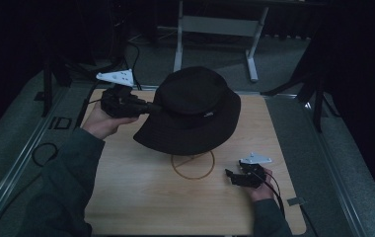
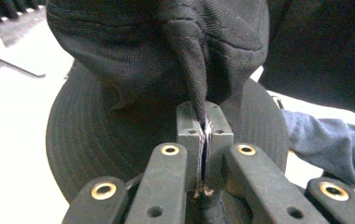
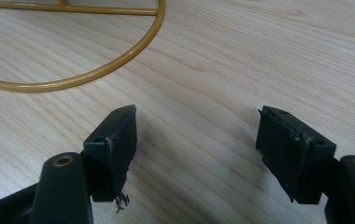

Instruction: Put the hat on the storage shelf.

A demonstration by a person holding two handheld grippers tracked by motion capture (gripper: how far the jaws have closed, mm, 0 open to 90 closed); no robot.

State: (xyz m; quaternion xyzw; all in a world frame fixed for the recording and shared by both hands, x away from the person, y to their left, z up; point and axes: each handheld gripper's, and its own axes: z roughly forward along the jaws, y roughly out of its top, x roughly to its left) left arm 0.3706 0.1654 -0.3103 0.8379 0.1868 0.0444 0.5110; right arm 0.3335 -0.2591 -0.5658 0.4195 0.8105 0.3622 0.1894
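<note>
- While the left tongs (image 1: 151, 107) clench a thin fold of the black bucket hat (image 1: 191, 111), it hangs above the wire stand (image 1: 193, 165); that fabric could slip free.
- Crown faces up and away, brim tilted, roughly round.
- Right tongs (image 1: 231, 176) rest released on the surface (image 1: 141, 197).

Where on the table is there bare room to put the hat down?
Bare wood lies left of the yellow ring, below the left gripper, and along the near edge. The bucket hat crowds the centre; the right gripper occupies the ring's right.

Black hat (image 1: 191, 111), yellow ring (image 1: 193, 165)
</note>
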